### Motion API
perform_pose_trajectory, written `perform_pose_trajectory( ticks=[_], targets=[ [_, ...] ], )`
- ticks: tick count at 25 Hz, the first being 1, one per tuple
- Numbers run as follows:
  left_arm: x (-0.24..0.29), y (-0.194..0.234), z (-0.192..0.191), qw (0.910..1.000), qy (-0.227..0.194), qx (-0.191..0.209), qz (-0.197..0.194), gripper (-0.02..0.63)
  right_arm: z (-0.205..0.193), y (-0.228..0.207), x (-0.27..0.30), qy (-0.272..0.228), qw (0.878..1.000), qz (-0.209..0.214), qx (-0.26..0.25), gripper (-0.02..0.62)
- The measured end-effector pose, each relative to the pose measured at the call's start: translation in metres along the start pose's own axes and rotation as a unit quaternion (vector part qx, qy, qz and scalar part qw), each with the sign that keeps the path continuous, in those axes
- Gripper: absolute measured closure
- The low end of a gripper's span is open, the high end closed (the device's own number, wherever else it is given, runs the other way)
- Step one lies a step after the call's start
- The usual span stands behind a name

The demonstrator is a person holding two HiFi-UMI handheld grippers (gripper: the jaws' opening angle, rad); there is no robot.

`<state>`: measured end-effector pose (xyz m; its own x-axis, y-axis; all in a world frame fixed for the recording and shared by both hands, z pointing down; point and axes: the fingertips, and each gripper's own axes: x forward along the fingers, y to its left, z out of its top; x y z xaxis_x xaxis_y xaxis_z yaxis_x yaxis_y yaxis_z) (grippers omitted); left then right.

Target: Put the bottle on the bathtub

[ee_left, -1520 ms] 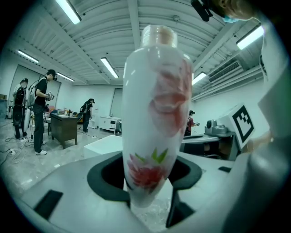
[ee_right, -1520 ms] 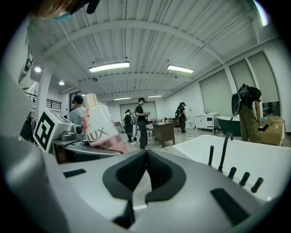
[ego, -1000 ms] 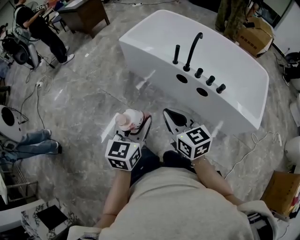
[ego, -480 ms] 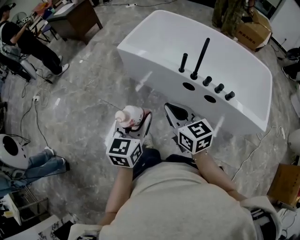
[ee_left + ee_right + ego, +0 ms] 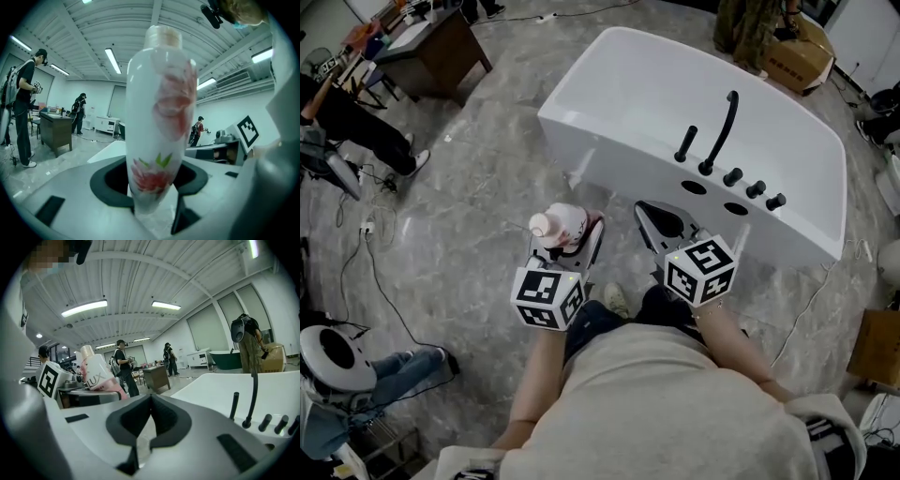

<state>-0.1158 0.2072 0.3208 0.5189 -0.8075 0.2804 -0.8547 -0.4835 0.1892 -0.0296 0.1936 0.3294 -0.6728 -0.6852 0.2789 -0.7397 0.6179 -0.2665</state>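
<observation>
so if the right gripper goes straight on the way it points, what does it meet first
Most likely the white bathtub: the right gripper, jaws shut on nothing, points at its near side, left of the black faucet, and nothing shows between them. Height is unclear, so rim or wall.

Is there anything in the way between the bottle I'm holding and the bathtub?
Nothing visible. The bottle sits in the left gripper, shut on it, and only bare floor lies between it and the bathtub's near wall. The faucet and knobs stand on the ledge further right.
</observation>
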Motion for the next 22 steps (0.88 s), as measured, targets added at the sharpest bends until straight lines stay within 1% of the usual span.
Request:
perform_pose_trajectory(
  ticks=[4,8,12,16,22],
  targets=[
    [0.006,0.018,-0.001,0.9998,0.000,-0.015,-0.011,0.368,-0.004,-0.006,0.012,0.018,1.000,-0.018,0.006,0.597],
    [0.019,0.028,-0.003,0.9995,0.008,-0.025,-0.016,0.368,0.002,-0.020,0.019,0.025,0.999,-0.033,0.006,0.597],
    [0.029,0.040,-0.001,0.9993,0.008,-0.034,-0.015,0.368,0.006,-0.026,0.034,0.031,0.999,-0.028,0.002,0.597],
    [0.036,0.057,0.000,0.9994,0.007,-0.033,-0.004,0.368,0.005,-0.031,0.060,0.035,0.999,-0.017,0.003,0.597],
    [0.064,0.084,0.012,0.9995,0.016,-0.029,0.002,0.368,0.019,-0.060,0.100,0.032,0.999,-0.012,-0.001,0.597]
  ],
)
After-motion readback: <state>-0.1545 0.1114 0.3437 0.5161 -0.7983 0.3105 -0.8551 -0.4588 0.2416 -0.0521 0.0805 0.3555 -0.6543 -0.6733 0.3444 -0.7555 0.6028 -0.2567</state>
